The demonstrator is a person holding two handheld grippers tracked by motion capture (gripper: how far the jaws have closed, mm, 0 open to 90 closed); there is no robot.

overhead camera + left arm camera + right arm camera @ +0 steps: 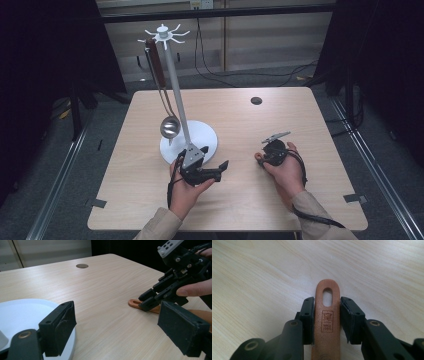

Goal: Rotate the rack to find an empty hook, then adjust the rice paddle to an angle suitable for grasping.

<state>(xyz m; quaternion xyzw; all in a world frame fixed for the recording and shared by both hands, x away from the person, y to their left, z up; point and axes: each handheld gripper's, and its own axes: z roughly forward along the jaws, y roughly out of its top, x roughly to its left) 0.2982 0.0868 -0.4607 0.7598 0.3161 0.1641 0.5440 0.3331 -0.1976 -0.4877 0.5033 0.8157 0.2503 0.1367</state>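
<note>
A wooden utensil handle [327, 326] with a slotted hole lies flat on the table, and my right gripper [327, 312] is shut on its sides just behind the hole. In the high view that gripper [261, 157] sits right of centre, with the utensil's metal end [276, 135] sticking out beyond the hand. My left gripper [214, 157] stands open with nothing between its jaws, beside the white base [200, 135] of a hanging stand. A steel ladle [170, 126] hangs from the stand's top hooks [164, 34]. The left gripper view shows the right gripper [147, 300] on the handle [133, 302].
The stand's tall pole [175, 85] rises just behind my left hand. A round dark hole [256, 100] marks the table's far side. Cables trail on the floor beyond the far edge. Bare wood [240, 200] lies between my hands and the near edge.
</note>
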